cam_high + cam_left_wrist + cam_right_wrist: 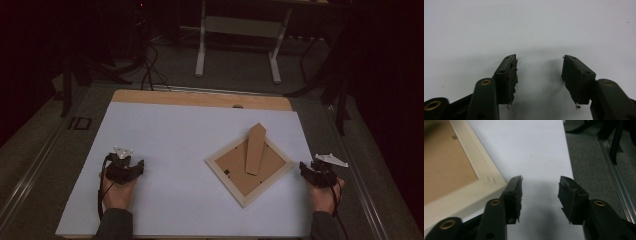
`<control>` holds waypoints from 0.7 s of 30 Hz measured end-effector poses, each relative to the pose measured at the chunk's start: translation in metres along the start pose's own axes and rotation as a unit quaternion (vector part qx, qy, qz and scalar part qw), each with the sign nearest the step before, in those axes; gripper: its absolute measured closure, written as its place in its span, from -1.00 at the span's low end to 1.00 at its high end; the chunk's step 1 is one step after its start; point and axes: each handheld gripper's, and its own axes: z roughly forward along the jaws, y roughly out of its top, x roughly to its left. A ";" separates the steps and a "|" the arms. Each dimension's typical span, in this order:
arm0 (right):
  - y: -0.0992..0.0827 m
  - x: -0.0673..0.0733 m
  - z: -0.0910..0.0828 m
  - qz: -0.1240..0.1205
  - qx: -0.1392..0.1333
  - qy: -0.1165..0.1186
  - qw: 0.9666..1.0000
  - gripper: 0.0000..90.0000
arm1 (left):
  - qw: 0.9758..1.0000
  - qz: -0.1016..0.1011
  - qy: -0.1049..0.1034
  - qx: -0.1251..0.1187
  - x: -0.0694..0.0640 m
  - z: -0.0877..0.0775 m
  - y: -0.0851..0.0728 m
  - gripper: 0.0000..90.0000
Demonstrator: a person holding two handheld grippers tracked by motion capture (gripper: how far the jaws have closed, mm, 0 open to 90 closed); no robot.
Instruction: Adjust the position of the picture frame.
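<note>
A picture frame point(249, 169) lies face down on the white table point(175, 135), turned like a diamond, right of centre. Its pale wooden border surrounds a brown backing board, and a brown stand flap point(255, 148) points toward the far side. My right gripper point(306, 168) sits at the table's right edge, just right of the frame's right corner, open and empty. In the right gripper view that gripper point(540, 185) has the frame's corner point(486, 181) beside its left jaw. My left gripper point(131, 165) rests open over bare table at the left. Its jaws point(539, 65) stand wide apart with nothing between them.
A light wooden strip point(200, 98) shows past the white sheet at the far side. Grey carpet point(50, 145) and metal rails flank the table. A white desk frame point(240, 35) and cables stand on the floor beyond.
</note>
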 end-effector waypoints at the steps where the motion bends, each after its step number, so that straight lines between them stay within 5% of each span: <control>1: 0.001 0.000 -0.002 -0.001 -0.005 0.001 1.000 0.23 | 1.000 0.000 0.000 0.000 0.000 0.000 0.000 0.07; 3: 0.004 0.001 -0.004 -0.003 -0.014 0.011 1.000 0.27 | 0.999 -0.005 -0.033 -0.016 -0.003 -0.009 0.003 0.07; 4: 0.004 0.001 -0.004 -0.003 -0.014 0.011 1.000 0.27 | 0.999 -0.005 -0.033 -0.016 -0.003 -0.009 0.003 0.09; 6: 0.007 0.003 -0.006 -0.004 -0.019 0.023 1.000 0.28 | 0.999 0.011 -0.043 -0.017 -0.008 -0.012 0.004 0.16; 7: 0.007 0.003 -0.006 -0.004 -0.019 0.027 0.999 0.30 | 0.998 0.035 -0.053 -0.018 -0.013 -0.014 0.006 0.22; 11: 0.009 0.005 -0.007 -0.006 -0.019 0.036 0.999 0.40 | 0.995 0.063 -0.076 -0.026 -0.022 -0.019 0.007 0.51; 18: 0.010 0.004 -0.008 -0.006 -0.020 0.051 0.998 0.82 | 0.991 0.064 -0.116 -0.027 -0.028 -0.022 0.008 1.00; 21: 0.009 0.006 -0.006 -0.002 -0.016 0.054 0.998 0.99 | 0.990 0.076 -0.118 -0.019 -0.033 -0.022 0.008 1.00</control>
